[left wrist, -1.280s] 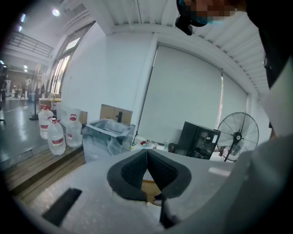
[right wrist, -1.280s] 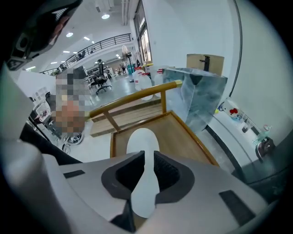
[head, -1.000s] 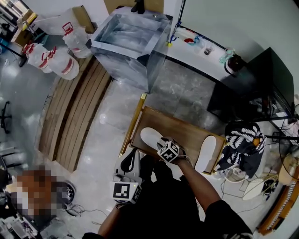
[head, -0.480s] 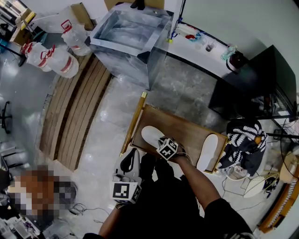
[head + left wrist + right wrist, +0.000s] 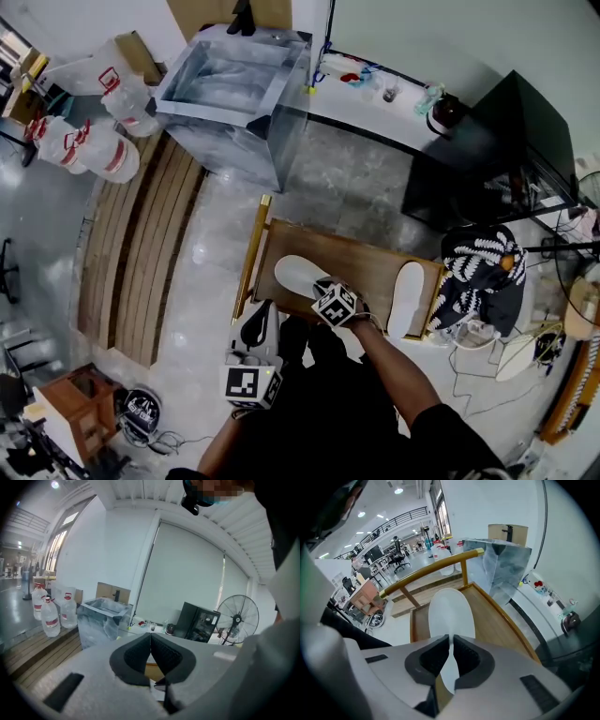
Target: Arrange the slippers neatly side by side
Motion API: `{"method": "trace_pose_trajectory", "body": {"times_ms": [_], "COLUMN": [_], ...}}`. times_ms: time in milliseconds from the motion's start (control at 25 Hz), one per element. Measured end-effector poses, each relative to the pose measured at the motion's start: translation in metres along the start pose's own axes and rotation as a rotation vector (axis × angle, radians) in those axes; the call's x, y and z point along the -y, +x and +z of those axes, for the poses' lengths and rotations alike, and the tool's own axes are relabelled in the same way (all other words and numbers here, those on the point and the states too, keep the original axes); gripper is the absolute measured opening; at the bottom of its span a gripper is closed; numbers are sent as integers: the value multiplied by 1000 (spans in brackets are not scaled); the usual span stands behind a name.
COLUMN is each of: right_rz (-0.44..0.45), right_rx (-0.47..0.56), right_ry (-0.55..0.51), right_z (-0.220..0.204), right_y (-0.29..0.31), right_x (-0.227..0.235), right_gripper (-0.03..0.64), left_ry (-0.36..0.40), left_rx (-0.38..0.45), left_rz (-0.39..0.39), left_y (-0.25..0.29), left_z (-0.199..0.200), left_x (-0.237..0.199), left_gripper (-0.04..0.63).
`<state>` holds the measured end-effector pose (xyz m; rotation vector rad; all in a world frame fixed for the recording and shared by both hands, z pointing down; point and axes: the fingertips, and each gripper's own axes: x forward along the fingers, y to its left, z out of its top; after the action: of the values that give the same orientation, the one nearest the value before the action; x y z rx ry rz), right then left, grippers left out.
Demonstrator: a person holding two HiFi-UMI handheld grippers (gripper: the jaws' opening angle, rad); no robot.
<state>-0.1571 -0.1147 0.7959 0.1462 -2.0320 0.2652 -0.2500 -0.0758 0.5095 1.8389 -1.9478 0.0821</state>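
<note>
Two white slippers lie on a low wooden platform. The left slipper is near its left end and the right slipper near its right end, well apart. My right gripper points steeply down at the left slipper's near end. Its jaws have just been closing, and in the right gripper view they pinch the thin edge of that slipper. My left gripper hangs left of the platform, close to the person's body. Its pads meet with nothing between them.
A brass rail runs along the platform's left edge. A clear tank stands beyond it, with water bottles and wooden slats to the left. A black cabinet and a patterned cloth are at the right. A fan stands there too.
The head view has shifted, so the whole scene sits a little lower and further left. My right gripper stays at the left slipper's near end. The left gripper has not moved.
</note>
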Motion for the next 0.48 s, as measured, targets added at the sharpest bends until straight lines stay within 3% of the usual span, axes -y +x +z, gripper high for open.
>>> {"method": "trace_pose_trajectory", "body": {"times_ms": [200,480], "right_rz": [-42,-75], "right_rx": [32,128], "right_ry": [97,480], "right_z": [-11,-53], "right_y": [-22,-53], "right_x": [12,42], "right_gripper": [32,31], "left_ry": [25,78], "left_rx": [-2,-19], "left_rz": [-69,-190], "left_y": [9,25], "left_z": [4,2], "left_x": [21,59], "left_gripper": [17,17]}}
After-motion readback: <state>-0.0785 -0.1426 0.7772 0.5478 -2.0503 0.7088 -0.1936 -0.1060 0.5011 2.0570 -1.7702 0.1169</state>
